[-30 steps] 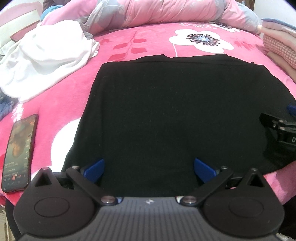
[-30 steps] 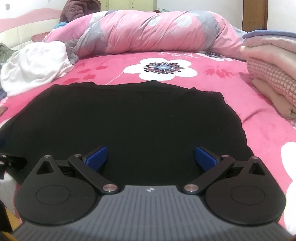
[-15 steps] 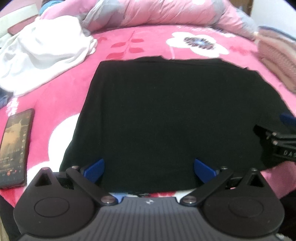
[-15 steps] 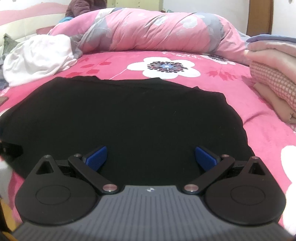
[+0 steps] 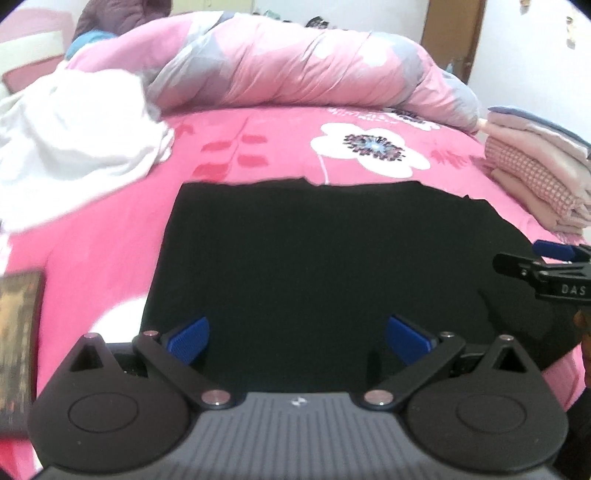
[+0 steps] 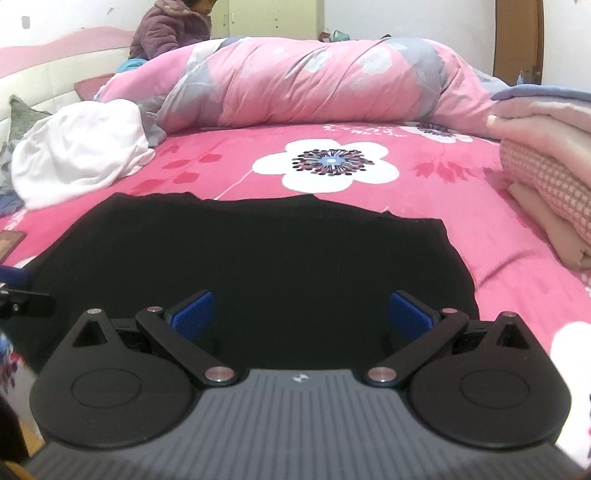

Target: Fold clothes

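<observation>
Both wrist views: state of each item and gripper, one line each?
black garment: spread flat on the bed
left gripper: open, empty
right gripper: open, empty
white garment: crumpled, unfolded
stack of clothes: folded
quilt: rolled up
phone: lying flat, screen lit

Both grippers have tipped up and pulled back a little. From the left gripper (image 5: 297,341) you now see much more of the rolled pink quilt (image 5: 295,66) and the wall behind it, and less of the bed close by. The phone (image 5: 18,343) has slid to the very left edge and looks blurry. The black cloth (image 5: 325,266) sits lower in both views. From the right gripper (image 6: 301,315) a person in a purple coat (image 6: 170,29) now shows at the far end.
</observation>
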Demonstrator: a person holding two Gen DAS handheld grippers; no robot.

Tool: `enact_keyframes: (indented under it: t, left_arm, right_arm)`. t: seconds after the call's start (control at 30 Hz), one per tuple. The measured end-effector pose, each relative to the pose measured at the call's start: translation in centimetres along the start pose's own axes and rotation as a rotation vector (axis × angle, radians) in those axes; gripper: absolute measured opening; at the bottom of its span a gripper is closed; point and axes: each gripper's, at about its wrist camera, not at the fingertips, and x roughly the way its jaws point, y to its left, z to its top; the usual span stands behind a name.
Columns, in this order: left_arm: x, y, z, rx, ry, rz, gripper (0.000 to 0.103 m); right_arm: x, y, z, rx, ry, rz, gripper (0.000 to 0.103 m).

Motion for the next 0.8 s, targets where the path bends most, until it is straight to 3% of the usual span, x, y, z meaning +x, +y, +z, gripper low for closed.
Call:
enact_keyframes:
  t: [0.27,0.43,0.57,0.8]
  left_arm:
    - [3.9,-1.8,3.3,0.052,0.006,-0.033,0.103]
    - [6.2,-0.7,4.2,0.008,0.053,-0.013,0.103]
    - [6.6,1.3,4.0,-0.068,0.085,0.001,0.103]
    - [4.7,2.6,2.5,-0.100,0.070,0.007,0.103]
  right_arm:
    - [4.2,-0.6,3.4,-0.002,0.027,0.008,0.102]
    - [6.9,-1.0,3.8,-0.009,0.090,0.003,0.102]
    - [6.1,-2.7,2.4,0.028,0.120,-0.013,0.102]
    - [2.8,-5.1,-0.5,0.061,0.149,-0.055,0.102]
